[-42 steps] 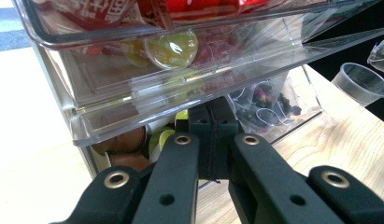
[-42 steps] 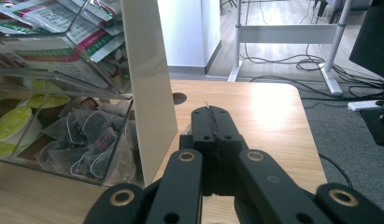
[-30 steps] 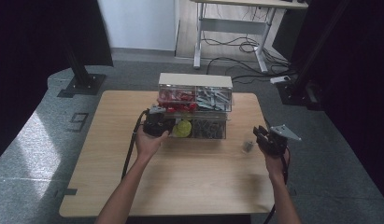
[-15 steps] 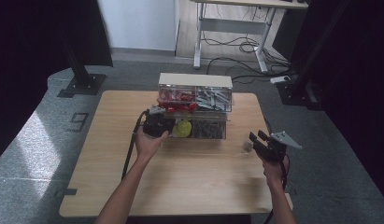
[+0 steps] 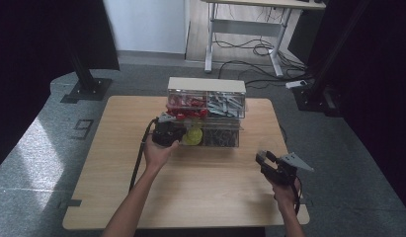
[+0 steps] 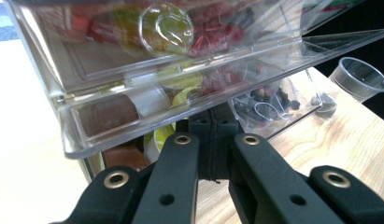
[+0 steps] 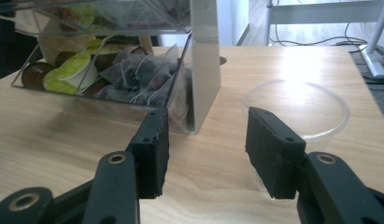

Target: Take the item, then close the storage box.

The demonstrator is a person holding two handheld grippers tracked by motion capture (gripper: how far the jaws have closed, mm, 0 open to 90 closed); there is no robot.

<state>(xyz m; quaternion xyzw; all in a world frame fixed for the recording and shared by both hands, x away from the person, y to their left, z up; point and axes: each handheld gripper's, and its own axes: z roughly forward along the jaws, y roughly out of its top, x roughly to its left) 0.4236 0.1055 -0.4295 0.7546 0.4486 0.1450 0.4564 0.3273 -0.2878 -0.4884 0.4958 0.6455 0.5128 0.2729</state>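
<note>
Both hands had work: my left gripper (image 6: 212, 140) pinched the drawer (image 6: 180, 107) closed-jawed, while my right gripper (image 7: 206, 149), jaws just opening and empty, needed centring on the clear cup (image 7: 297, 109).

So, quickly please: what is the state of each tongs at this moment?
Left tongs: shut, with nothing visible between the jaws, tips at the clear organizer.
Right tongs: open, holding nothing; jaws have just been opening.

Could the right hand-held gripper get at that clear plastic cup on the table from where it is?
Probably yes. The right hand-held gripper has open jaws pointing toward the clear cup, with bare table between them; the acrylic organizer stands off to one side.
</note>
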